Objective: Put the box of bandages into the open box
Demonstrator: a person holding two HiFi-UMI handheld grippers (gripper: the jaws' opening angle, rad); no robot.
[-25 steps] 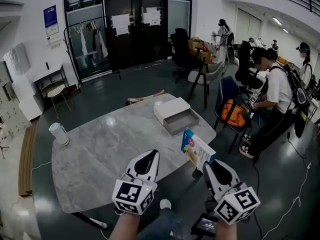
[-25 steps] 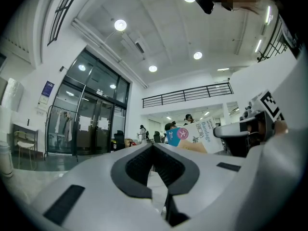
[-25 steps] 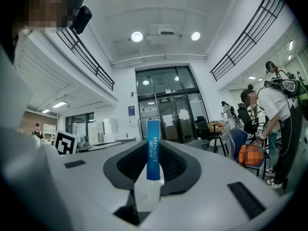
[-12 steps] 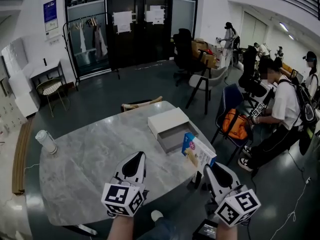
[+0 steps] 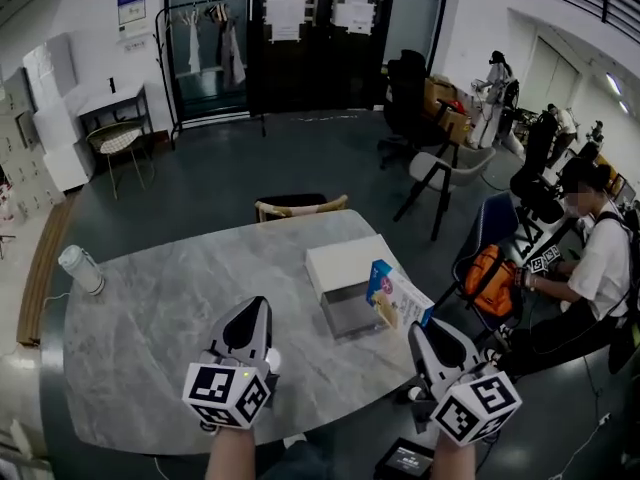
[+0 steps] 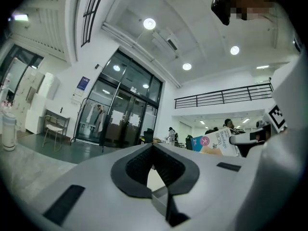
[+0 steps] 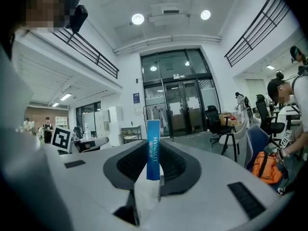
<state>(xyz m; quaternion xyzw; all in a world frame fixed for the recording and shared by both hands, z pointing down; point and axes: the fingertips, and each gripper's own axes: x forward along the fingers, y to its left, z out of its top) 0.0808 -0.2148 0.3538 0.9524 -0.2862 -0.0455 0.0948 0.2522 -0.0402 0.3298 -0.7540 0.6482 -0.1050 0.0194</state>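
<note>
Bandage box: pinched upright in R gripper, jaws clamped on its narrow edge.
L gripper: jaws pressed together, nothing btwn, above marble table. Vs 1 s ago: it sat well apart from open box; now overlaps that box's right rim in head view. Grip unchanged.

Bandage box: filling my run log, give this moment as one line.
right hand-held gripper: shut on bandage box | left hand-held gripper: shut, empty | bandage box: not yet in open box
</note>
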